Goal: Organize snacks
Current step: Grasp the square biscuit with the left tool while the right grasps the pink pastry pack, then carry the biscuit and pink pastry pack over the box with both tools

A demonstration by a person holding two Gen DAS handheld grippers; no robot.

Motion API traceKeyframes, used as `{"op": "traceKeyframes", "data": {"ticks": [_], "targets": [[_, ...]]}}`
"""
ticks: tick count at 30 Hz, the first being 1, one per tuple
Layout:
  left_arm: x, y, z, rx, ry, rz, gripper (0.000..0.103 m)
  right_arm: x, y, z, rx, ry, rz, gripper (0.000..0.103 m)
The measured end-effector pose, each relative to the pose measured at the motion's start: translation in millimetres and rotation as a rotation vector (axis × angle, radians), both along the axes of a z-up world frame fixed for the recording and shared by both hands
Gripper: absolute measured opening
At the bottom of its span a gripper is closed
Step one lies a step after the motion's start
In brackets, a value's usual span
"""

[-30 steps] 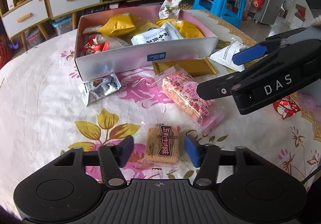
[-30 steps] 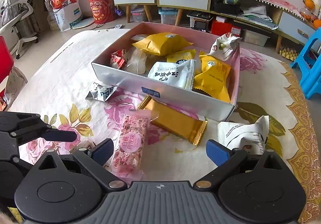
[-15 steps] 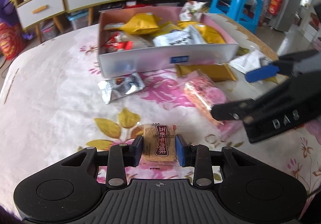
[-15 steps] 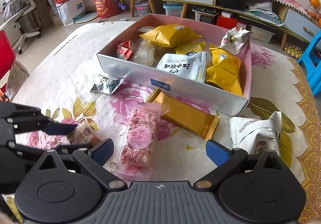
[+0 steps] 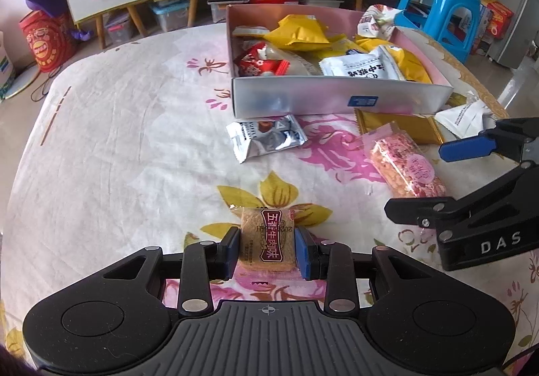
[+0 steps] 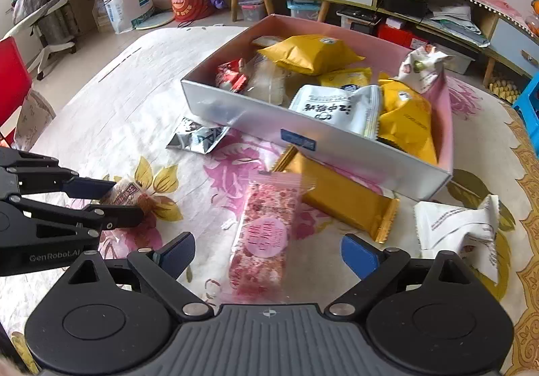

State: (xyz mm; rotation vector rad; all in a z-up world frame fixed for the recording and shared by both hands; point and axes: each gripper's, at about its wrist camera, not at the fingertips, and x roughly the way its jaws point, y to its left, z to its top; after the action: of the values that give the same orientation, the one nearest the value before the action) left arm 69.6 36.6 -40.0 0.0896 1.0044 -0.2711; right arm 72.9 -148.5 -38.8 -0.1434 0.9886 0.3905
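Grip is the change on the left: the left gripper (image 5: 267, 249) had the brown biscuit (image 5: 267, 242) lying loose between wide jaws a second ago, and now both blue pads (image 5: 233, 251) press its sides, the jaws narrowed to the packet's width. The biscuit looks to sit just on or barely off the cloth (image 5: 118, 140); I cannot tell which. For the task, that means one loose snack is secured and, by my reading, ready to be carried to the box (image 5: 340, 99), which stands well ahead and to the right in the left view, already partly filled with yellow, white and red packets.

Between biscuit and box lies the silver pack (image 5: 266, 137), close to the box's front wall.

Further right, the right gripper (image 6: 267, 253) has its jaws wide apart and holding nothing; they have just been closing a little, with the pink bar (image 6: 264, 239) lying between them, untouched by either pad. The bar lies lengthwise along the gripper's line, its near end close to the gripper body. Beyond it, the gold bar (image 6: 340, 195) rests against the box front, and the white pack (image 6: 461, 229) lies at far right. The right gripper likely needs to close in on the bar.
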Motion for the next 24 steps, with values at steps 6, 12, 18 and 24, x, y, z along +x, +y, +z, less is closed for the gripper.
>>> {"op": "traceKeyframes", "data": {"ticks": [6,12,18,24], "targets": [[0.5,3.2,0.7,0.002,0.004,0.008,0.031,-1.9,13.3,-4.9,-0.017,0.011,0.034,0.076],[0.6,4.0,0.7,0.003,0.004,0.010,0.031,-6.2,22.3,-9.3,-0.049,0.012,0.068,0.065],[0.7,3.8,0.9,0.003,0.005,0.010,0.031,-6.7,23.4,-10.4,-0.077,-0.003,0.063,0.045],[0.5,4.4,1.7,0.000,0.003,0.011,0.031,-2.8,20.3,-4.8,-0.068,-0.004,0.048,0.024]]}}
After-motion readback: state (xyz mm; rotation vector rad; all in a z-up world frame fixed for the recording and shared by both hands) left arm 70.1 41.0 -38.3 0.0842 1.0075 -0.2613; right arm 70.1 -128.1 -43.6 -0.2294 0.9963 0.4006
